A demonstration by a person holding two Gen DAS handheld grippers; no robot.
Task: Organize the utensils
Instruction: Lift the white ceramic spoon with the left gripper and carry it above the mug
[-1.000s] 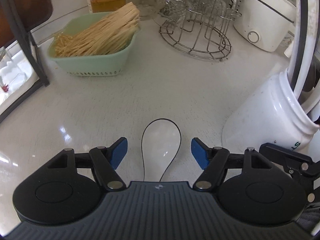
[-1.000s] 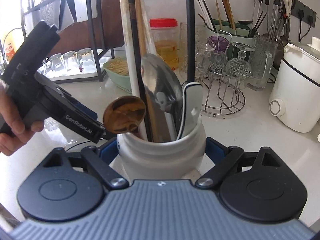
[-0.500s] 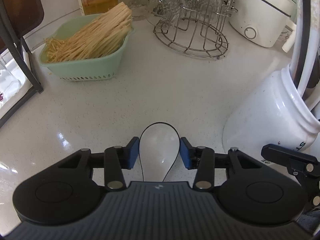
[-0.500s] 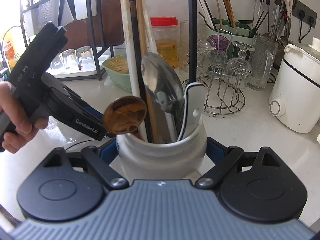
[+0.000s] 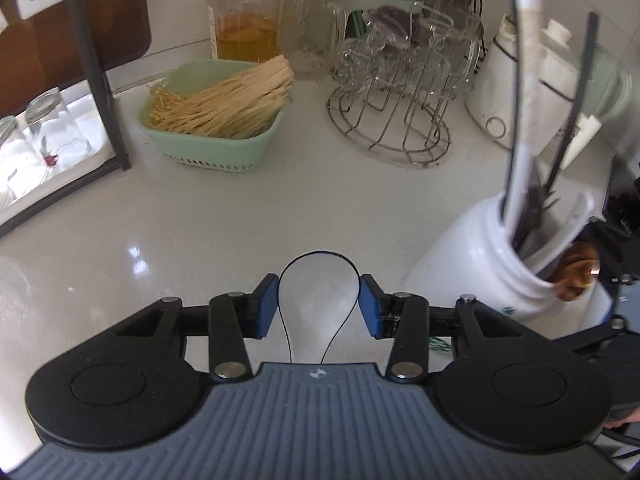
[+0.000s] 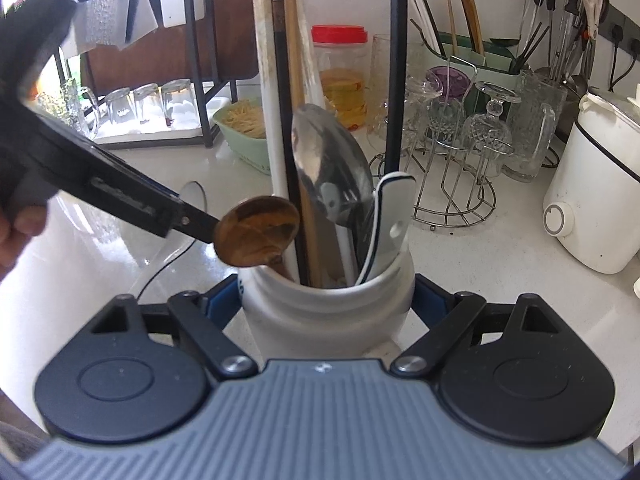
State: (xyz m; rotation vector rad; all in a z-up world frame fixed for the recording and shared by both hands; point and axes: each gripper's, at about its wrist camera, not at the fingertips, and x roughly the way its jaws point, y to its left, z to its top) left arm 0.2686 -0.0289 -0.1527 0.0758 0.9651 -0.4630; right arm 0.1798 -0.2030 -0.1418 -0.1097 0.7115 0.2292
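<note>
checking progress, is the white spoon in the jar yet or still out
Still out. The white spoon sits clamped between the left tool's blue pads, beside the white jar, which the right tool grips.

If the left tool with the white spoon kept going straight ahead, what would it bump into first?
Probably bare counter first, then perhaps the green basket or wire rack; depth is unclear. The jar sits off to its right.

Daylight is bright and even on the white counter (image 5: 224, 216), with small specular glints left of the white spoon (image 5: 318, 292) and overexposed glare behind the upturned glasses (image 6: 148, 100) at the far left. Fisheye distortion bows the straight rack post (image 5: 96, 76) and the counter edges toward the frame margins in both views. The utensil jar (image 5: 476, 276) and its tall handles show motion blur in the left wrist view; the right wrist view is sharp apart from the smeared left gripper (image 6: 188, 216) body.
</note>
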